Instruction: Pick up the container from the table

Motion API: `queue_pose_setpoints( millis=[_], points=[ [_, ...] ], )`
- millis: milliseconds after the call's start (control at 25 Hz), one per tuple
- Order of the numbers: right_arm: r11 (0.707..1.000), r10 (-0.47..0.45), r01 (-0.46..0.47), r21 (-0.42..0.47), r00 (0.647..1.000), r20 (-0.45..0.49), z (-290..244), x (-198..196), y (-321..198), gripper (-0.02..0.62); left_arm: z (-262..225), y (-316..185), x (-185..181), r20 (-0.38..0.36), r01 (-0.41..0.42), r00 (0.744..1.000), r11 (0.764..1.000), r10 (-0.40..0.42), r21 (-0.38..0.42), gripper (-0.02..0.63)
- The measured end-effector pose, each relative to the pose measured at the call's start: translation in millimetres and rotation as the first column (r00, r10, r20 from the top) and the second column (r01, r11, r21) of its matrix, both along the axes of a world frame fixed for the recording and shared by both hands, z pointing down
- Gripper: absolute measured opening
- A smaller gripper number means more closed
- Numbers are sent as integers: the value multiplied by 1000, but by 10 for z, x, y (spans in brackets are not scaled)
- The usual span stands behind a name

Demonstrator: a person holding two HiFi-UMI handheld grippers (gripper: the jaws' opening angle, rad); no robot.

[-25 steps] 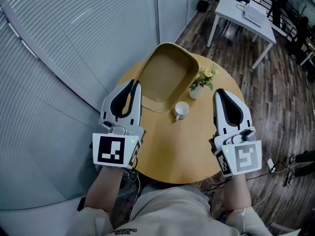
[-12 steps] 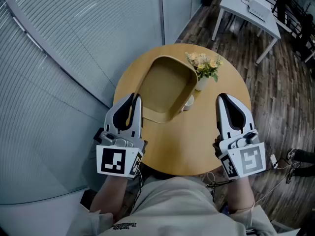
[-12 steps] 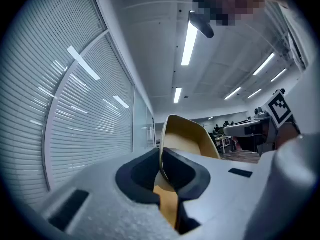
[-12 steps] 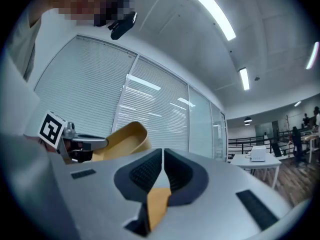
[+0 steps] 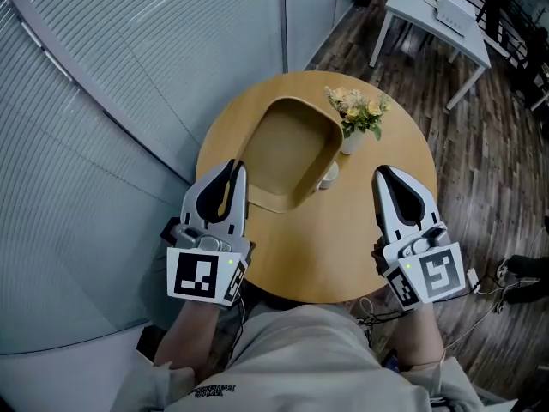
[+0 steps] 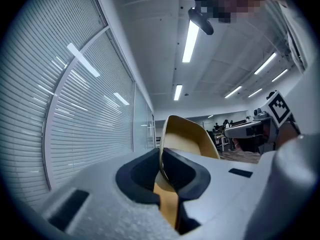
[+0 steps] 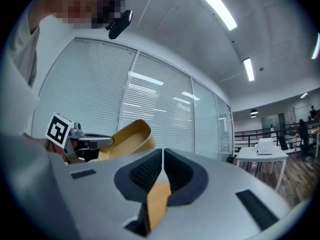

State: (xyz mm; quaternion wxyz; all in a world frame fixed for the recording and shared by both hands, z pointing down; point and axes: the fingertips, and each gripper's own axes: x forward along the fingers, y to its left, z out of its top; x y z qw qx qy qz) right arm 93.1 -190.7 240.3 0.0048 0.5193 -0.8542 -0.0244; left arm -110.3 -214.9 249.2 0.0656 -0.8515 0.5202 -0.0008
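Observation:
A tan, deep-walled container (image 5: 292,148) is tilted over the round wooden table (image 5: 334,239). My left gripper (image 5: 232,168) is shut on its near-left rim. In the left gripper view the rim runs between the dark pads (image 6: 142,176) and the container (image 6: 187,139) rises beyond them. My right gripper (image 5: 383,173) hovers at the table's right side, shut and empty, apart from the container. In the right gripper view its jaws (image 7: 161,159) meet with nothing between them, and the container (image 7: 127,136) shows at the left.
A white cup (image 5: 329,175) peeks out from behind the container's right edge. A small vase of flowers (image 5: 356,114) stands just beyond it. Slatted blinds (image 5: 129,75) fill the left side. A white table (image 5: 433,15) stands on the wood floor at the back right.
The cup, fully in view a second ago, is now mostly hidden behind the container's edge. Both grippers sit slightly lower in the picture. Little differs over the last half second.

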Motion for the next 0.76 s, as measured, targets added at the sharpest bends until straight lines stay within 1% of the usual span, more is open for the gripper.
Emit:
queue_pose_setpoints(
  millis=[480,760],
  points=[
    [1000,-10,9,-7,1000,-10,-16,5,51,34,-50,74,41,1,-7,1000,1000,7,1,40],
    [1000,-13,13,-4,1000,-1,-23,-2,123,34,-59,163,47,-12,-7,1000,1000,7,3,40]
  ],
)
